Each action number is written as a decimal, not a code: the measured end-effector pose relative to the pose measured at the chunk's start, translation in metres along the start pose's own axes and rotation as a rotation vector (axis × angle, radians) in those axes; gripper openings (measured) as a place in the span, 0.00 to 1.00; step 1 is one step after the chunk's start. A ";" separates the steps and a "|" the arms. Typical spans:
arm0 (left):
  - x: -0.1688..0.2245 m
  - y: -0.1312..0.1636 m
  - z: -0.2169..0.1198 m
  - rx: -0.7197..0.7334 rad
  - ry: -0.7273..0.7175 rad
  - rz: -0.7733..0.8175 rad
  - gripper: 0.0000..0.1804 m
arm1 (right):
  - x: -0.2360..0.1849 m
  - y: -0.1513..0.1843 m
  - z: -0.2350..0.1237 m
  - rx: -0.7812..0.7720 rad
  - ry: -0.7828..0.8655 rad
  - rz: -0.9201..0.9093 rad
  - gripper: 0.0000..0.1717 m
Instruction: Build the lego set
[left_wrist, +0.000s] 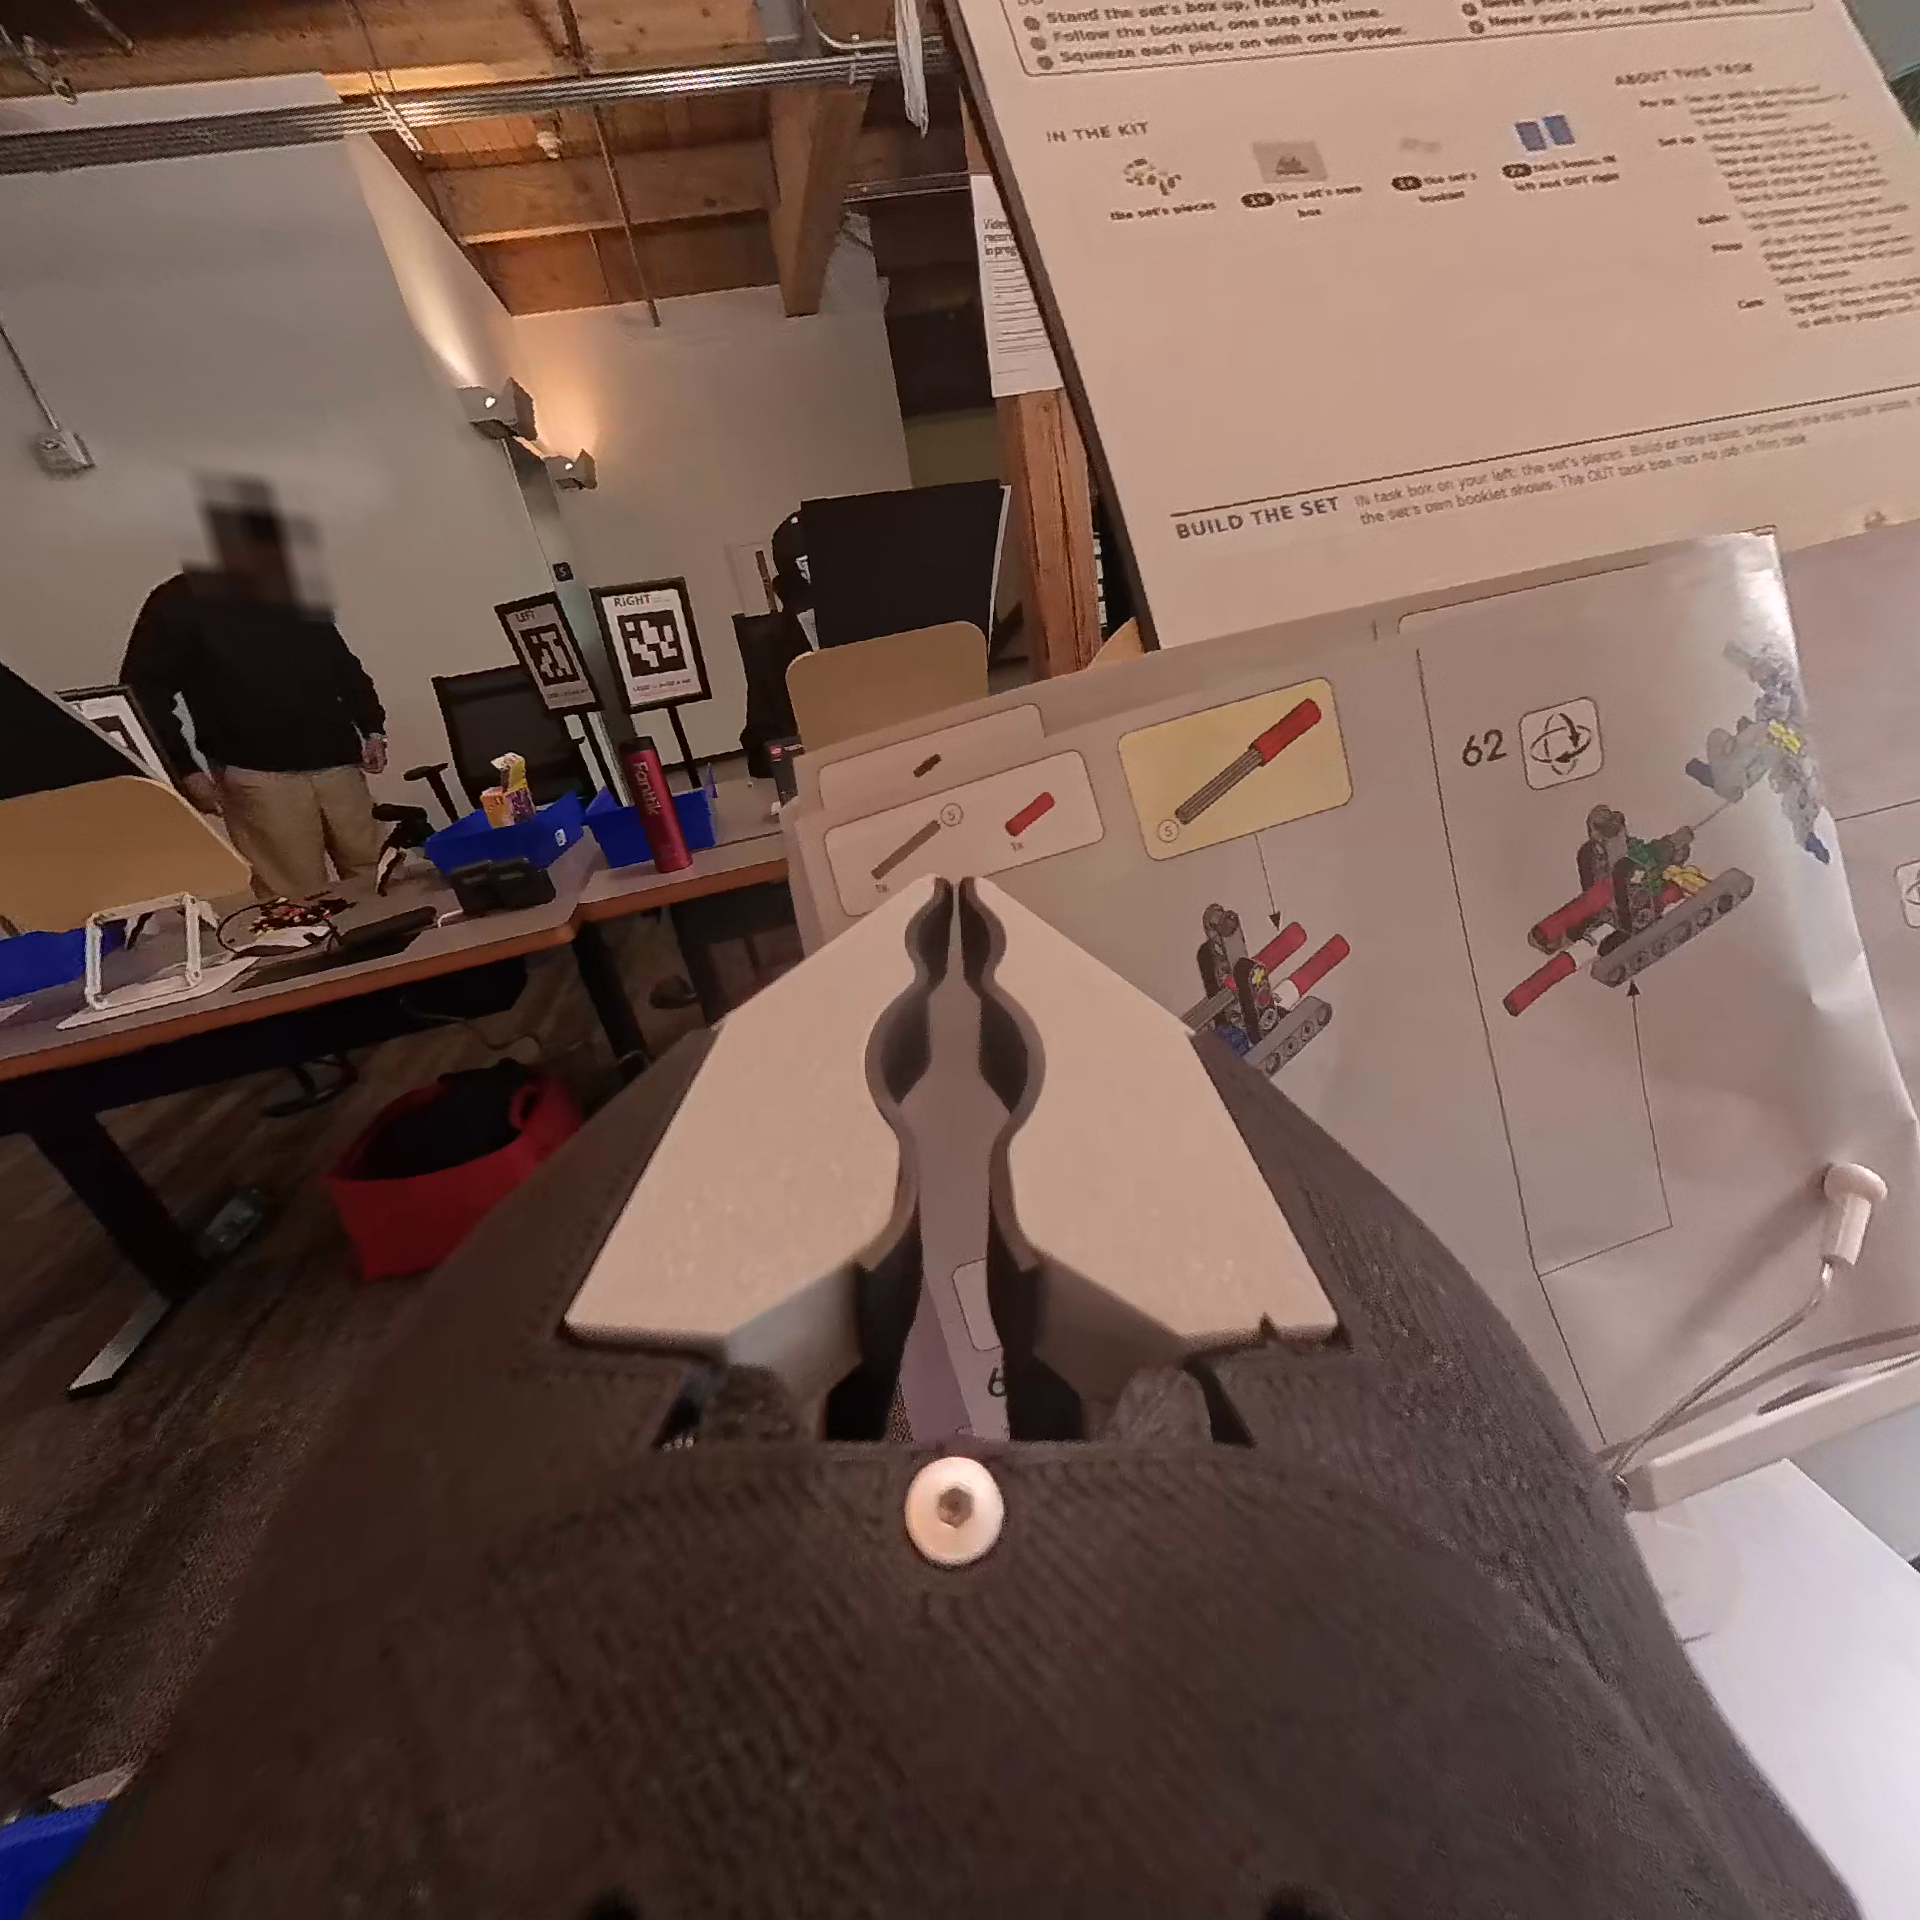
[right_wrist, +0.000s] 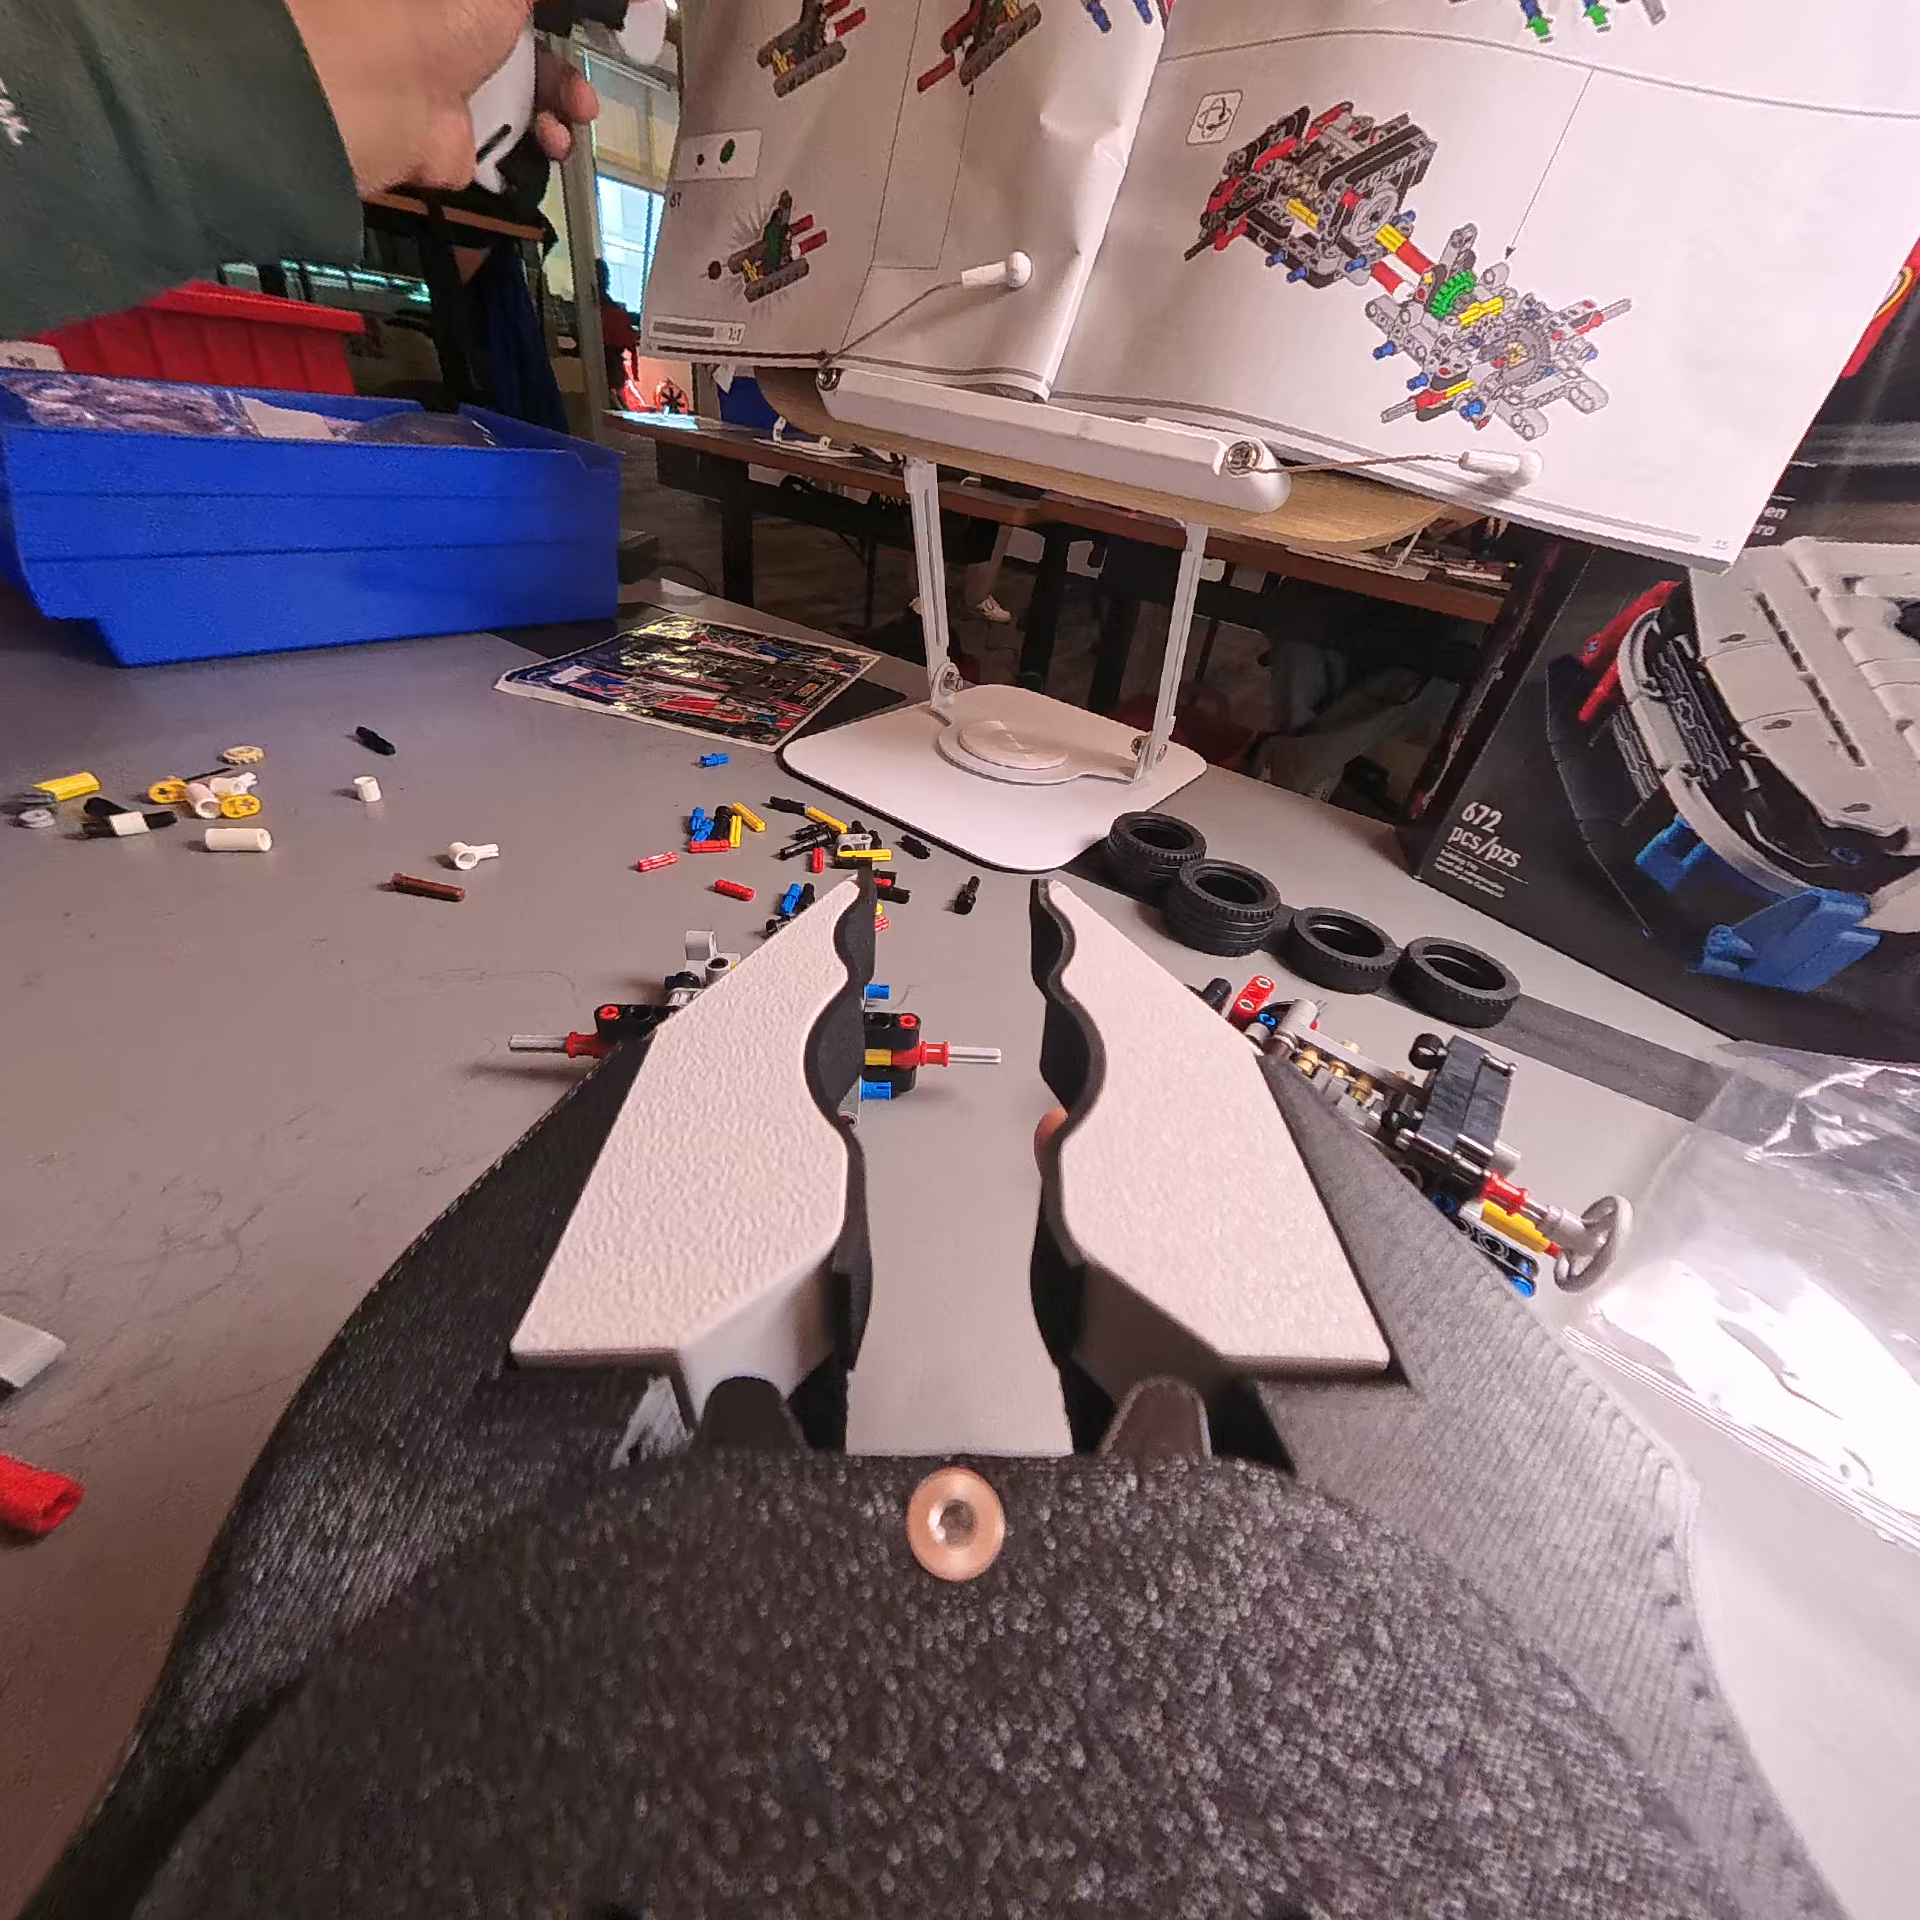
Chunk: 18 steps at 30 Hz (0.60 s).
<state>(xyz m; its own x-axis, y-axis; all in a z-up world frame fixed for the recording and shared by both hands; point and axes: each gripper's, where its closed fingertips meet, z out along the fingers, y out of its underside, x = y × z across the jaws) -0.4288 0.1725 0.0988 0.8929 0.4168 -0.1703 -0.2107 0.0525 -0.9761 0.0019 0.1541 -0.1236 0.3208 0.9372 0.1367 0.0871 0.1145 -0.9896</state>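
Workshop room with white walls and bare timber ceiling beams; grey tabletop (right_wrist: 260, 1039) strewn with small building-set parts.

Left hand-held gripper (left_wrist: 957, 885): raised off the tabletop, fingertips pinched together on the edge of an instruction booklet page (left_wrist: 1351, 935); paper visible running down between the pads toward the body, though the blur leaves the exact contact at the tips a little uncertain. Booklet propped open on a white stand (right_wrist: 997, 748), held by thin wire clips with white knobs (left_wrist: 1855, 1190). At 1 o'clock above the booklet, a large white printed board (left_wrist: 1455, 312). At 9 to 10 o'clock, farther back, other tables with blue bins (left_wrist: 499, 842), a dark red bottle (left_wrist: 655, 805), two framed marker signs (left_wrist: 649, 644) and a standing person (left_wrist: 260, 717).

Right hand-held gripper (right_wrist: 951, 899): low over the tabletop, jaws moderately apart, only bare grey surface between the pads. Just beside the left pad at 9 o'clock, a small black, red, yellow and blue subassembly (right_wrist: 894, 1049) with a grey axle poking out, partly hidden behind the finger. At 12 o'clock beyond the tips, a lone black pin (right_wrist: 966, 894) and a scatter of coloured pins (right_wrist: 769, 842). At 2 o'clock, a row of black tyres (right_wrist: 1309, 925); at 3 o'clock, a larger built assembly (right_wrist: 1455, 1153) ending in a grey wheel, then a clear plastic bag (right_wrist: 1766, 1299). Far at 2 o'clock, the set's dark box (right_wrist: 1714, 831). At 10 o'clock, a sticker sheet (right_wrist: 686, 675), a brown axle (right_wrist: 426, 888), white and yellow pieces (right_wrist: 208, 800), a blue bin (right_wrist: 312, 530). At 11 o'clock high up, a hand (right_wrist: 436, 94).
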 end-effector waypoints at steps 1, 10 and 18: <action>0.002 -0.001 -0.001 -0.001 0.007 0.004 0.00 | 0.000 0.000 0.000 0.001 -0.001 0.000 0.16; 0.029 -0.016 -0.024 -0.023 0.100 0.104 0.08 | 0.000 -0.004 -0.004 0.016 0.001 -0.017 0.16; 0.023 -0.033 -0.144 -0.167 0.291 0.312 0.16 | -0.005 -0.013 -0.012 0.044 -0.010 -0.017 0.14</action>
<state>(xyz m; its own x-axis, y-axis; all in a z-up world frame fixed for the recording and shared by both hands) -0.3442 0.0491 0.1079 0.8768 0.1161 -0.4666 -0.4410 -0.1924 -0.8767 0.0108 0.1439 -0.1106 0.3105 0.9382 0.1531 0.0507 0.1444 -0.9882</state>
